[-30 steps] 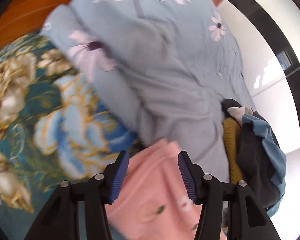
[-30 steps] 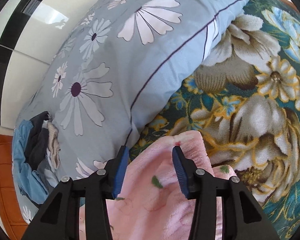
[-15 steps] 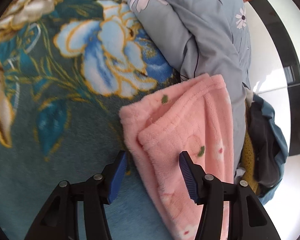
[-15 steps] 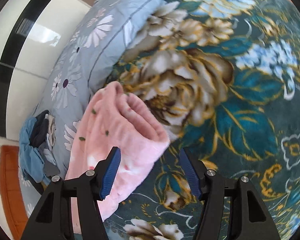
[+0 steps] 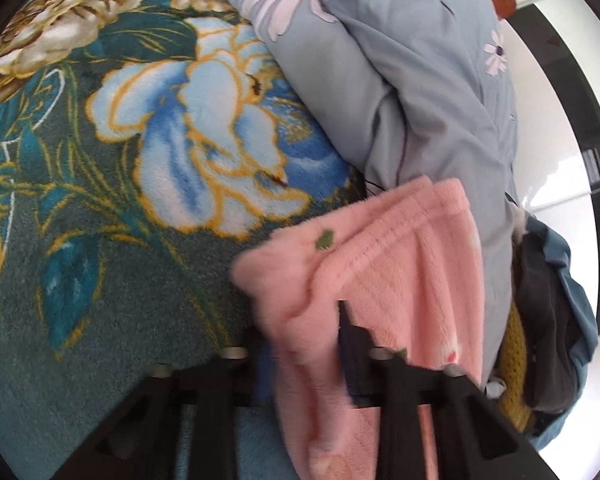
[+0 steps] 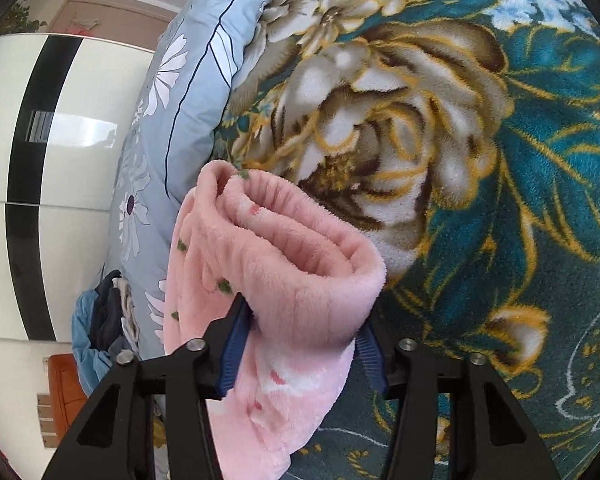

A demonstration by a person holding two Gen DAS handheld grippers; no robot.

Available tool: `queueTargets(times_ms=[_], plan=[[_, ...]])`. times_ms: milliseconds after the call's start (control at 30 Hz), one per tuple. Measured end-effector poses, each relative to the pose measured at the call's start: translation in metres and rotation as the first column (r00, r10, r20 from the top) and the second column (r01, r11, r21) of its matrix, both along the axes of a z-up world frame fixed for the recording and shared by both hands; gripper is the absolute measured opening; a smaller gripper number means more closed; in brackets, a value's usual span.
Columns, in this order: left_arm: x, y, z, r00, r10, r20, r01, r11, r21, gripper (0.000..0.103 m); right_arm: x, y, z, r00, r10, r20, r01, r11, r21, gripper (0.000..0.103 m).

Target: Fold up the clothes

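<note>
Spread over the bed, the floral blanket (image 6: 540, 160) bore my pink fleece garment (image 6: 284, 264), so I was closing the left gripper (image 5: 304, 344) and right gripper (image 6: 300, 344) on its near corners, seemingly pinching, to fold it.

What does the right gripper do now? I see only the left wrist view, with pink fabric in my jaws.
Observer: The right gripper has the pink garment between its jaws, which are closing.
Operator: How does that end of the garment look?
Observer: It is a thick rolled fold of several layers, open at the end, lying on the floral blanket.
</note>
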State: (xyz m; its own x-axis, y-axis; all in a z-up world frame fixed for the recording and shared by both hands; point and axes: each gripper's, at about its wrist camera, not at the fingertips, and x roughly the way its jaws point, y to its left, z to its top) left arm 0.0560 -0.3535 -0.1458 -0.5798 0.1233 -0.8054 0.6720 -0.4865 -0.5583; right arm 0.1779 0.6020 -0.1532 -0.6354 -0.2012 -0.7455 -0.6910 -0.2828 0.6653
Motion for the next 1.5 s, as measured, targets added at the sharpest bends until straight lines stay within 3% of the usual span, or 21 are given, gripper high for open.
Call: queueTargets(times_ms=[67, 167, 300, 400, 500, 533, 600, 733, 800, 933, 1067, 1233, 1267, 1400, 1500], plan=[[0.002, -0.001, 0.005, 1.0, 0.018, -0.002, -0.018, 1.0, 0.002, 0.015, -0.003, 0.001, 0.005, 1.0, 0.002, 0.007, -0.002, 1.0, -0.001, 0.029], [0.006, -0.001, 0.031, 0.999, 0.023, -0.044, -0.024, 1.0, -0.002, 0.013, -0.011, 0.002, 0.025, 1.0, 0.031, 0.0, -0.031, 0.999, 0.022, 0.025], [0.02, -0.003, 0.087, 0.988, -0.018, -0.153, 0.015, 1.0, -0.02, 0.012, -0.016, 0.005, 0.073, 0.988, 0.107, -0.11, -0.099, 0.993, 0.069, 0.023], [0.041, -0.004, 0.131, 0.967, -0.066, -0.248, 0.055, 0.997, -0.053, 0.012, -0.01, 0.005, 0.108, 0.968, 0.181, -0.176, -0.16, 0.979, 0.128, 0.023], [0.059, 0.006, 0.152, 0.951, -0.099, -0.294, 0.068, 0.991, -0.112, 0.012, 0.006, 0.005, 0.122, 0.948, 0.236, -0.215, -0.199, 0.963, 0.18, 0.023], [0.06, 0.011, 0.152, 0.951, -0.108, -0.291, 0.071, 0.988, -0.136, 0.013, 0.012, 0.004, 0.116, 0.948, 0.241, -0.206, -0.204, 0.961, 0.185, 0.023], [0.08, 0.01, 0.133, 0.971, -0.112, -0.213, 0.082, 0.986, -0.145, 0.013, 0.029, 0.006, 0.094, 0.957, 0.235, -0.168, -0.209, 0.964, 0.163, 0.023], [0.119, -0.007, 0.071, 0.998, -0.049, -0.027, 0.047, 0.996, -0.072, 0.013, 0.065, 0.019, 0.033, 0.984, 0.179, -0.006, -0.178, 0.982, 0.055, 0.023], [0.135, -0.009, 0.052, 0.999, -0.02, 0.029, 0.021, 0.998, -0.057, 0.013, 0.073, 0.022, 0.016, 0.99, 0.144, 0.008, -0.144, 0.989, 0.02, 0.024], [0.142, -0.011, 0.032, 0.999, 0.001, 0.051, 0.0, 1.0, -0.024, 0.013, 0.071, 0.023, 0.009, 0.988, 0.151, 0.026, -0.151, 0.988, 0.016, 0.024], [0.138, -0.008, 0.021, 0.997, -0.026, 0.076, 0.029, 0.999, -0.041, 0.013, 0.063, 0.022, 0.009, 0.982, 0.172, 0.074, -0.175, 0.984, 0.031, 0.026], [0.147, -0.014, 0.016, 0.998, -0.021, 0.061, 0.019, 0.999, 0.035, 0.018, 0.059, 0.017, 0.015, 0.977, 0.166, 0.135, -0.175, 0.983, 0.057, 0.033], [0.15, -0.016, 0.016, 0.998, -0.023, 0.054, 0.021, 0.999, 0.049, 0.019, 0.058, 0.016, 0.018, 0.975, 0.164, 0.147, -0.175, 0.983, 0.064, 0.04], [0.167, -0.027, 0.021, 0.999, -0.021, 0.031, 0.018, 0.997, 0.076, 0.03, 0.06, 0.012, 0.037, 0.97, 0.156, 0.188, -0.182, 0.975, 0.129, 0.051], [0.18, -0.028, 0.03, 0.998, -0.044, -0.036, 0.048, 0.993, 0.11, 0.038, 0.06, 0.002, 0.063, 0.953, 0.14, 0.269, -0.209, 0.946, 0.249, 0.051]])
